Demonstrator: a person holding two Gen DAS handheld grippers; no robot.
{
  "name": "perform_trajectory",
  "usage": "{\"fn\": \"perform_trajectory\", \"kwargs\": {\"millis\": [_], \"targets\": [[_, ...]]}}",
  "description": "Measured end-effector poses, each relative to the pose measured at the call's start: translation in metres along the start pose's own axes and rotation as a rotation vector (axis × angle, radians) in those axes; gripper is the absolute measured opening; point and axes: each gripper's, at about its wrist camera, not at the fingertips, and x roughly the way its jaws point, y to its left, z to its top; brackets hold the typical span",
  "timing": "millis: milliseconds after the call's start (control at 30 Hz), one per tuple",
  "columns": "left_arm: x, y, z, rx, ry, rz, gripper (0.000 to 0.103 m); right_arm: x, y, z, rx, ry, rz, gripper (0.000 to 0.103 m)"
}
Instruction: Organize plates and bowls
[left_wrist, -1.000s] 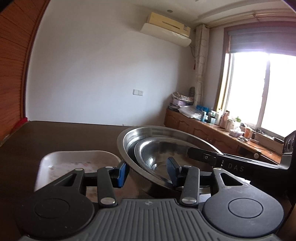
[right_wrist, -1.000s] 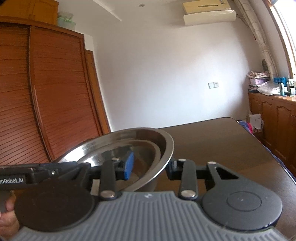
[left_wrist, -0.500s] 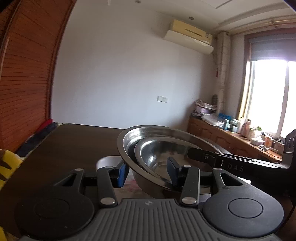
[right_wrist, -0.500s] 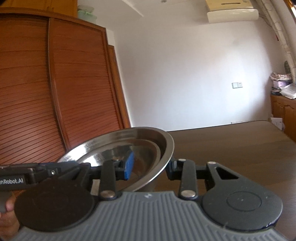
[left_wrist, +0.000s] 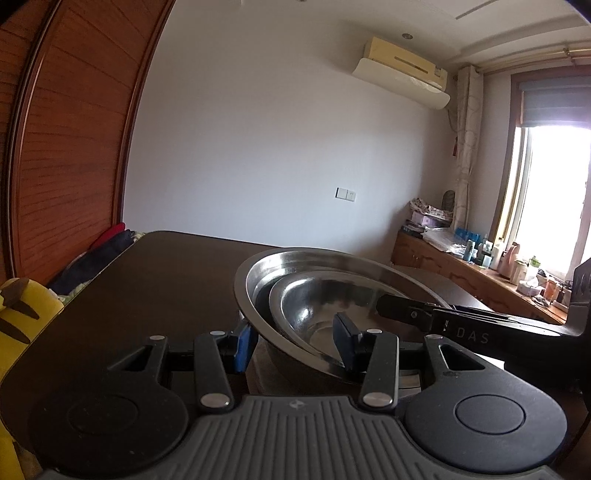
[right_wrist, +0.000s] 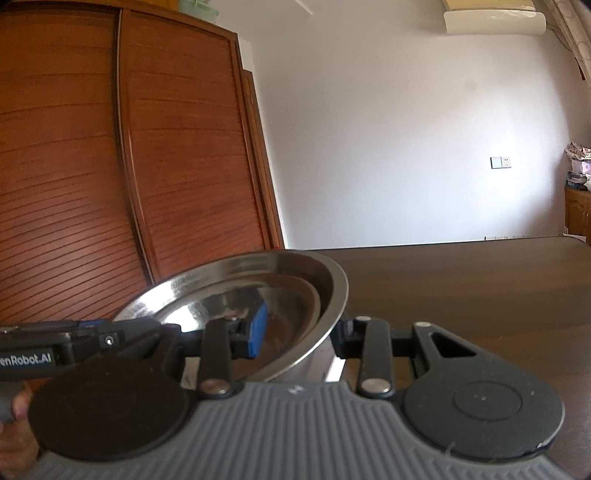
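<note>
While the left wrist view looks across the dark table (left_wrist: 155, 280), the left gripper (left_wrist: 291, 341) straddles the near rim of a large steel bowl (left_wrist: 258, 275), one blue pad outside the wall and the other inside, pinching the rim between them. A smaller steel bowl (left_wrist: 314, 299) is nested in the large one, sitting off-centre towards the right gripper, whose black body reaches in from the right side of this view. Both bowls appear to be carried above the table rather than resting on it, though their undersides are hidden. In the right wrist view, the right gripper (right_wrist: 299, 332) clamps the opposite rim of the large bowl (right_wrist: 332, 291), its blue pad inside the wall and its other finger (right_wrist: 345, 338) outside. The small bowl (right_wrist: 280, 299) shows within, tilted along with the large one. The left gripper crosses in from the left edge of this view, with a hand (right_wrist: 16, 439) partly visible low in that corner. A wooden wardrobe (right_wrist: 110, 166) stands behind, and something white lies just under the bowls, too hidden to name. Judging from this, the step is a two-handed carry of the nested pair. To do it well, both grips should hold firm, the two hands should travel together so the rim is not twisted, and the bowl should be kept level so the inner one does not slide before it is set down flat.
</note>
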Motion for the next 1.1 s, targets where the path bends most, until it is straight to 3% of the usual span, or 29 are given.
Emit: {"fn": "perform_trajectory", "kwargs": {"millis": [567, 667, 700, 767, 867, 1100], "targets": [[0.005, -0.004, 0.004, 0.007, 0.009, 0.003, 0.075, 0.003, 0.001, -0.001, 0.008, 0.029, 0.000, 0.038], [0.005, -0.003, 0.005, 0.008, 0.006, -0.007, 0.085, 0.007, 0.004, 0.002, 0.006, 0.033, 0.002, 0.040], [0.003, -0.004, 0.005, 0.014, -0.001, -0.002, 0.093, 0.007, 0.005, 0.002, 0.005, 0.034, 0.002, 0.040], [0.000, -0.005, 0.006, 0.024, -0.015, 0.012, 0.102, 0.006, 0.006, 0.003, -0.002, 0.032, 0.006, 0.051], [-0.004, -0.004, 0.009, 0.032, -0.023, 0.022, 0.103, 0.000, 0.012, 0.002, -0.051, 0.020, -0.021, 0.067], [-0.020, -0.012, 0.023, 0.063, -0.071, 0.056, 0.103, -0.030, 0.016, 0.004, -0.100, -0.019, -0.076, 0.074]]}}
